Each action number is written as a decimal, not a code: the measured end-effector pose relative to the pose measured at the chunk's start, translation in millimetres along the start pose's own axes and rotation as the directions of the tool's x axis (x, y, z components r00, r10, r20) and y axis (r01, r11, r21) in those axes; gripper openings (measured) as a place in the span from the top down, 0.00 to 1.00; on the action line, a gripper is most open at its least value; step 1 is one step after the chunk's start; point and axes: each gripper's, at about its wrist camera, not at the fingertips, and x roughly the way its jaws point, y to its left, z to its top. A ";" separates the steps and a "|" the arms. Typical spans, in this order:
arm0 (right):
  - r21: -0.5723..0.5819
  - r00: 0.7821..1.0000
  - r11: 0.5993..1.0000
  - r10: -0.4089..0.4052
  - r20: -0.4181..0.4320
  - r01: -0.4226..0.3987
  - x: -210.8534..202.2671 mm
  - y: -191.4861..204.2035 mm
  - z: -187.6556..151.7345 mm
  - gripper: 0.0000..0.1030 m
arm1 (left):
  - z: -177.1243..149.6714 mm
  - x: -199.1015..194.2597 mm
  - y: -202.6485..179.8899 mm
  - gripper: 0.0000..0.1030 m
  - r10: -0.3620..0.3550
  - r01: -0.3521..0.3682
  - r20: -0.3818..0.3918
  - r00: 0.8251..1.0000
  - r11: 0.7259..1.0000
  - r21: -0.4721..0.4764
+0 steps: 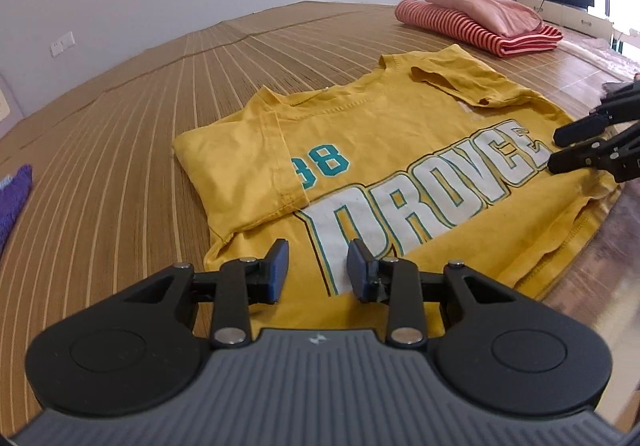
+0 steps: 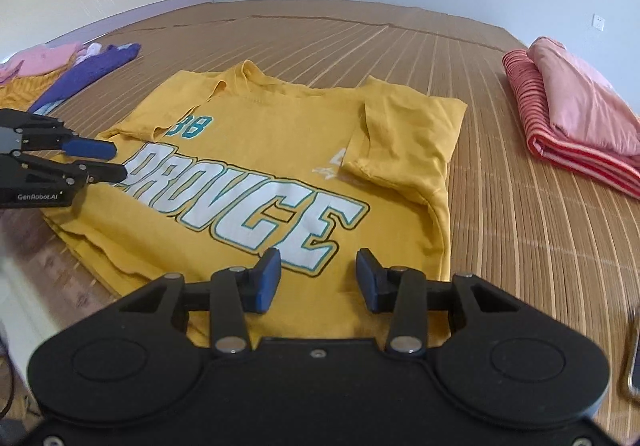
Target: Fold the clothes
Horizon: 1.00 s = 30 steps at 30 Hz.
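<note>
The left gripper (image 1: 318,270) and right gripper (image 2: 318,278) were held apart, empty, above the yellow T-shirt (image 1: 400,150) spread on the bamboo mat (image 1: 140,118). If only the top layer were pinched, the tucked-in sleeves could be dragged loose.

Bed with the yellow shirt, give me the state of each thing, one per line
Yellow T-shirt: flat, print up, both sleeves folded in.
Striped garment: folded, pink garment folded on top.
Purple garment: lying loose, unfolded.
Left gripper: jaws apart, empty.
Right gripper: jaws apart, empty.
</note>
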 end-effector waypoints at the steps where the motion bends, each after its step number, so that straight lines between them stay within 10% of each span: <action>1: 0.004 1.000 1.000 0.006 -0.003 -0.006 -0.7 1.4 -3.4 0.57 | -2.3 -3.6 -0.5 0.63 -0.006 0.006 -0.002 1.000 1.000 -0.008; 30: 0.016 0.995 0.995 0.093 0.031 -0.094 -83.1 -35.2 -37.0 0.44 | -4.3 -87.2 25.8 0.49 -0.060 0.060 0.022 0.998 0.998 0.026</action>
